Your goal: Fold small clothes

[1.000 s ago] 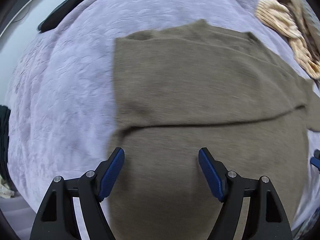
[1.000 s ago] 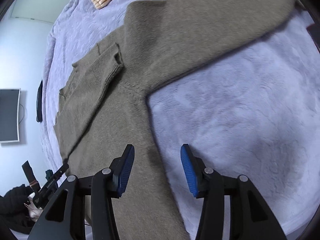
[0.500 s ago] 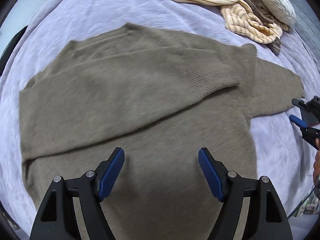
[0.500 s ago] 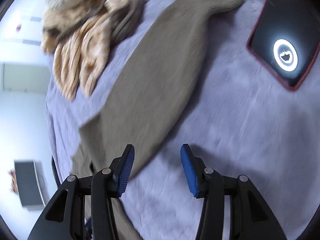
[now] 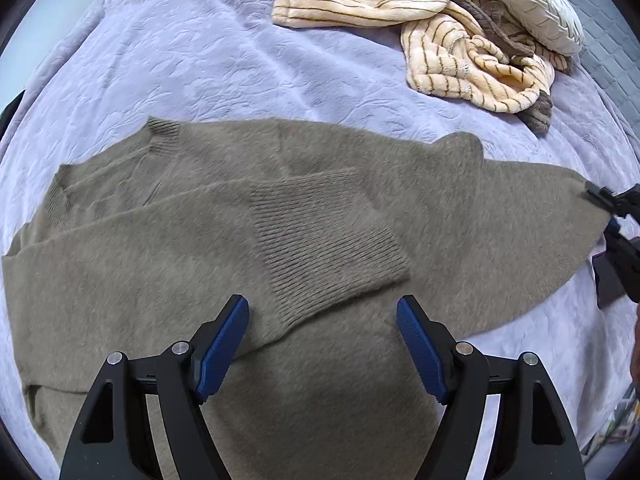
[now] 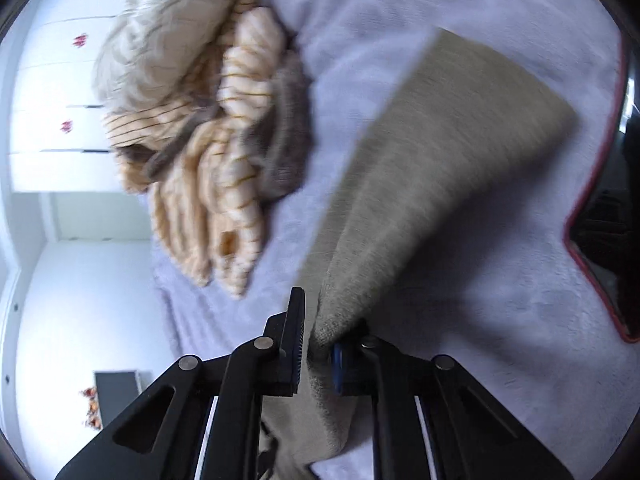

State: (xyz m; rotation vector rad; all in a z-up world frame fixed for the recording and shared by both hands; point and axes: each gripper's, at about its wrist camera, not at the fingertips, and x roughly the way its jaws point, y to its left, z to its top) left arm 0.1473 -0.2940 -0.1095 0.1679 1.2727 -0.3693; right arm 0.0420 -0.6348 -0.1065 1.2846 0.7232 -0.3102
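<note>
The brown sweater (image 5: 248, 280) lies flat on the purple bed cover (image 5: 180, 60). One sleeve is folded over its middle. The other sleeve (image 6: 440, 168) runs long, from the sweater out toward 3 o'clock. The right gripper (image 6: 316, 354) is pinched on that sleeve's end (the nearer claw for this job). The fold looks like it must go back toward 9 o'clock. The left gripper (image 5: 322, 346) hangs wide apart over the sweater, holding nothing. The right view is blurry, and the hem is cut off low down. A striped blanket (image 5: 460, 52) sits at 1 o'clock.
</note>
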